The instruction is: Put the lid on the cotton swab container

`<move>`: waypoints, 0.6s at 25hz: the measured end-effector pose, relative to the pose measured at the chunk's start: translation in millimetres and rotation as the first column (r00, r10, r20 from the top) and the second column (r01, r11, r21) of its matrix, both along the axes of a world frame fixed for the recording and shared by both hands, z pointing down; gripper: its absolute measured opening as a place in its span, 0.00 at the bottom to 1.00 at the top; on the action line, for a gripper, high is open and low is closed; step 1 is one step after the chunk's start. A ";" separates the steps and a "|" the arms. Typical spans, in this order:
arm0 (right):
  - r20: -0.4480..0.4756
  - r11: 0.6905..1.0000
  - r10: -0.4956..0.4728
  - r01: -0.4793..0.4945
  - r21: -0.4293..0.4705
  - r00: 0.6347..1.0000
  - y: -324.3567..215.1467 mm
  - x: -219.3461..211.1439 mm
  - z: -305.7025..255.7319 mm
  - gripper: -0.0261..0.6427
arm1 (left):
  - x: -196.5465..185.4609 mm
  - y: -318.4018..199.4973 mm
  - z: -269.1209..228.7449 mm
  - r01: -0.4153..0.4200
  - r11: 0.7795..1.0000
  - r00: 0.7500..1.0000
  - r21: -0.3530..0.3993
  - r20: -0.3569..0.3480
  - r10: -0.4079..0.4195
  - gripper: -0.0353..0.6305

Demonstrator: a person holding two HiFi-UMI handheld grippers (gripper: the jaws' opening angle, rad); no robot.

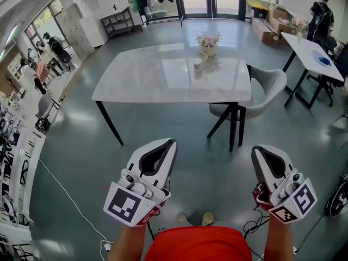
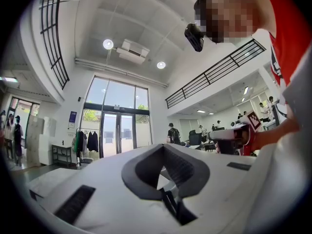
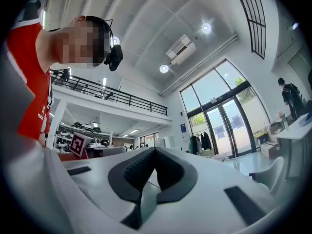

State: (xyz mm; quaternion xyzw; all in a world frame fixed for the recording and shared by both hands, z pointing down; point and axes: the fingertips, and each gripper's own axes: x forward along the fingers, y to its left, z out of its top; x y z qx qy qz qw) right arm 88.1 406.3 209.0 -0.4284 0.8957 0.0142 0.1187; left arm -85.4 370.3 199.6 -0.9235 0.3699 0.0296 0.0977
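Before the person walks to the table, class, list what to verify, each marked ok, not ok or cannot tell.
1. Left tool empty, jaws together: ok.
2. Right tool empty, jaws together: ok.
3. White marble-topped table within reach: not ok, it stands well ahead.
4. Cotton swab container and lid located: cannot tell; only a small pale object beside the white flower pot shows.

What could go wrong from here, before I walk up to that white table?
1. A white cable trails across the floor near your feet and could trip you.
2. The flower vase stands close behind a small item on the table. Reaching there may knock it over.
3. The left gripper and right gripper are shut and empty, so open them before grasping.
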 end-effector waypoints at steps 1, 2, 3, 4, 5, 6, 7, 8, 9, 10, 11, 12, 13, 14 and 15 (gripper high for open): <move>0.001 1.000 -0.005 0.005 0.002 1.000 -1.8 4.1 1.3 0.03 | 4.4 -2.9 2.3 0.006 1.000 1.000 0.003 0.006 -0.006 0.07; 0.003 1.000 -0.012 0.012 0.004 1.000 -3.9 8.1 2.7 0.03 | 8.4 -6.2 4.9 0.012 1.000 1.000 0.004 0.010 -0.012 0.07; 0.003 1.000 -0.018 0.018 0.006 1.000 -6.2 11.7 4.0 0.03 | 11.7 -9.6 7.6 0.019 1.000 1.000 0.003 0.013 -0.019 0.07; 0.003 1.000 -0.024 0.024 0.006 1.000 -8.8 15.1 5.0 0.03 | 14.2 -12.9 10.1 0.026 1.000 1.000 -0.001 0.014 -0.026 0.07; 0.001 1.000 -0.029 0.029 0.006 1.000 -11.7 18.2 5.7 0.03 | 16.1 -16.2 12.1 0.033 0.999 0.999 -0.006 0.015 -0.033 0.07; 0.000 0.999 -0.033 0.033 0.006 0.999 -15.3 21.4 6.1 0.03 | 17.7 -19.6 13.6 0.040 0.999 0.999 -0.010 0.014 -0.040 0.07; 0.000 0.999 -0.035 0.035 0.005 0.999 -19.4 24.8 6.2 0.03 | 19.3 -23.2 14.8 0.045 0.999 0.999 -0.014 0.014 -0.045 0.07; 0.002 0.999 -0.035 0.035 0.003 0.999 -23.9 28.2 6.2 0.03 | 20.9 -27.2 15.8 0.049 0.999 0.999 -0.018 0.013 -0.049 0.07; 0.005 0.999 -0.034 0.034 0.001 0.999 -28.8 31.4 6.5 0.03 | 22.3 -31.6 16.9 0.052 0.998 0.999 -0.022 0.014 -0.052 0.07; 0.007 0.999 -0.034 0.034 -0.001 0.999 -34.2 34.0 6.9 0.03 | 23.3 -36.7 17.8 0.054 0.998 0.998 -0.024 0.014 -0.054 0.07; 0.008 0.999 -0.035 0.035 -0.003 0.999 -40.4 35.8 7.6 0.03 | 23.8 -42.6 18.6 0.056 0.998 0.998 -0.025 0.013 -0.056 0.07; 0.008 0.999 -0.036 0.036 -0.005 0.999 -47.3 36.8 8.5 0.03 | 23.9 -49.4 19.4 0.059 0.998 0.998 -0.025 0.012 -0.058 0.07; 0.008 0.999 -0.038 0.038 -0.006 0.999 -54.9 37.2 9.5 0.03 | 23.8 -57.0 20.4 0.061 0.998 0.998 -0.025 0.010 -0.060 0.07; 0.007 0.999 -0.039 0.039 -0.007 0.999 -62.8 37.3 10.7 0.03 | 23.5 -65.1 21.8 0.062 0.998 0.998 -0.025 0.008 -0.062 0.07; 0.006 0.999 -0.039 0.039 -0.009 0.999 -71.0 37.1 12.3 0.03 | 23.2 -73.7 23.5 0.062 0.998 0.998 -0.024 0.007 -0.062 0.07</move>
